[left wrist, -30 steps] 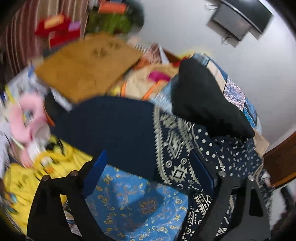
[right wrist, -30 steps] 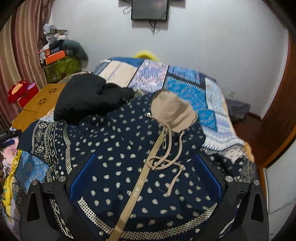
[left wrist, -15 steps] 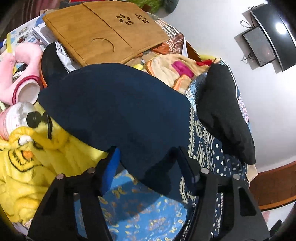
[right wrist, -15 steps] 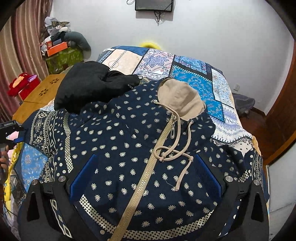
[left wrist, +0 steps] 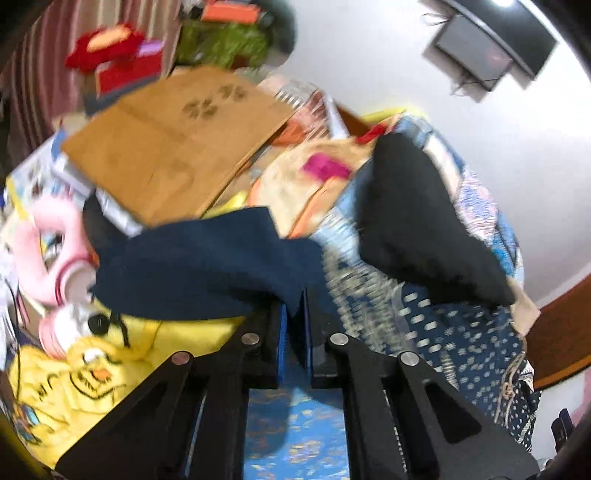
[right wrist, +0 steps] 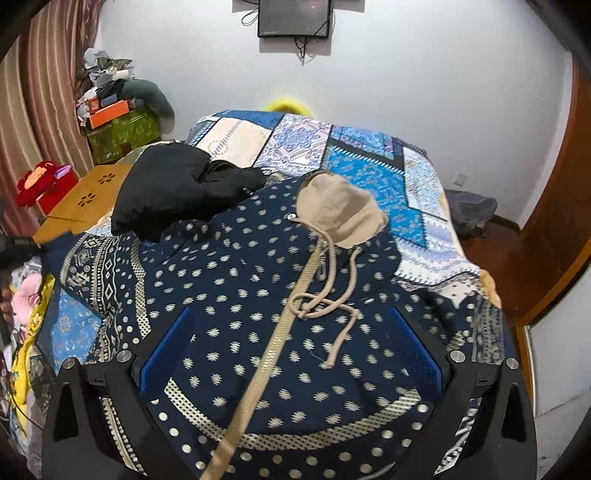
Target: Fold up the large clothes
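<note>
A navy hooded jacket (right wrist: pixel 258 280) with cream dots, a beige hood lining and a beige zipper lies face up on the patchwork bed. Its plain navy sleeve cuff (left wrist: pixel 207 269) stretches left over the bed's edge. My left gripper (left wrist: pixel 293 317) is shut on the edge of that sleeve cuff. My right gripper (right wrist: pixel 291 354) is open, its blue pads either side of the jacket's lower front, above the zipper and drawstrings (right wrist: pixel 325 306).
A black garment (right wrist: pixel 177 192) lies on the bed beside the jacket's left shoulder. A wooden lap table (left wrist: pixel 173 140) and a yellow plush blanket (left wrist: pixel 92 369) lie left of the bed. A TV (right wrist: pixel 293 18) hangs on the far wall.
My left gripper has closed on the sleeve cuff and the view has swung and blurred. The right gripper stays open and has barely shifted over the jacket.
</note>
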